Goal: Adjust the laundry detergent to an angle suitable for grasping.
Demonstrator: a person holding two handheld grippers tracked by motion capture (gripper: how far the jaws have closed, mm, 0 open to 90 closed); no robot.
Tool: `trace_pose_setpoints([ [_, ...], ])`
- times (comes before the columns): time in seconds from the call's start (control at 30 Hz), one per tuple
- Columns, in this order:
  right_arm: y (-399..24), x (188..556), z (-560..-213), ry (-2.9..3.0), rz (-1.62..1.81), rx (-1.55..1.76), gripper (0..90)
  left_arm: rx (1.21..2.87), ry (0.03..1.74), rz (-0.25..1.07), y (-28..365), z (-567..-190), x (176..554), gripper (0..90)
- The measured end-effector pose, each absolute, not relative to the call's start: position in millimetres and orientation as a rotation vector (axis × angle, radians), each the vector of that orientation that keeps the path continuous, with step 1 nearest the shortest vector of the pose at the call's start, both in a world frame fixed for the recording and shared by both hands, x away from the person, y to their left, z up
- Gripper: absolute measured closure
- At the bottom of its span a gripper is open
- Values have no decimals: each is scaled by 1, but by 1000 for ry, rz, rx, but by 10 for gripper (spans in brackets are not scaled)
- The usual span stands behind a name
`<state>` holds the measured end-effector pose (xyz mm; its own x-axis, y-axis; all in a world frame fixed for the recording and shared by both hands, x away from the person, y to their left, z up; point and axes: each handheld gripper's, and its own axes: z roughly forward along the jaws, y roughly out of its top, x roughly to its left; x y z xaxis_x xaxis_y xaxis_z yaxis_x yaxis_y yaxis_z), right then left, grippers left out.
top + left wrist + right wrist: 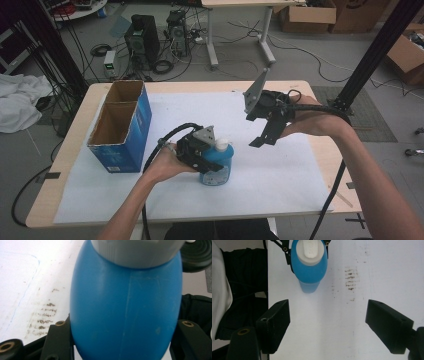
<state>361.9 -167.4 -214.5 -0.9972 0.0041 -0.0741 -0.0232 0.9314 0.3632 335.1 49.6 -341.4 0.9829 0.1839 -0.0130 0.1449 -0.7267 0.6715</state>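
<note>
A blue bottle [220, 162] with a white cap stands upright over the white sheet [280, 175], near the table's front middle. My left gripper [210, 161] comes at it from the left and is shut on its body. Up close, the bottle [126, 312] sits between both black jaws of the left gripper [125, 340]. Whether its base touches the sheet I cannot tell. My right gripper [264, 139] hangs above the table to the right of the bottle and points down. The right gripper [329, 312] is open with nothing between its jaws, and the bottle [310, 270] lies beyond them.
A tall blue cardboard box [120, 125], open at the top, stands on the table's left side. Dark smudges [350, 280] mark the sheet beside the bottle. A black post [375, 55] rises behind the table's right corner.
</note>
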Motion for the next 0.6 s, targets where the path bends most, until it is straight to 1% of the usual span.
trace_pose_setpoints([
  [0.17, -167, 362, -215, 3015, 565, -18, 197, 2386, 175, 78, 53, -344, 334, 432],
  [0.6, -166, 361, -215, 3011, 562, -22, 198, 2375, 177, 74, 56, -345, 335, 428],
])
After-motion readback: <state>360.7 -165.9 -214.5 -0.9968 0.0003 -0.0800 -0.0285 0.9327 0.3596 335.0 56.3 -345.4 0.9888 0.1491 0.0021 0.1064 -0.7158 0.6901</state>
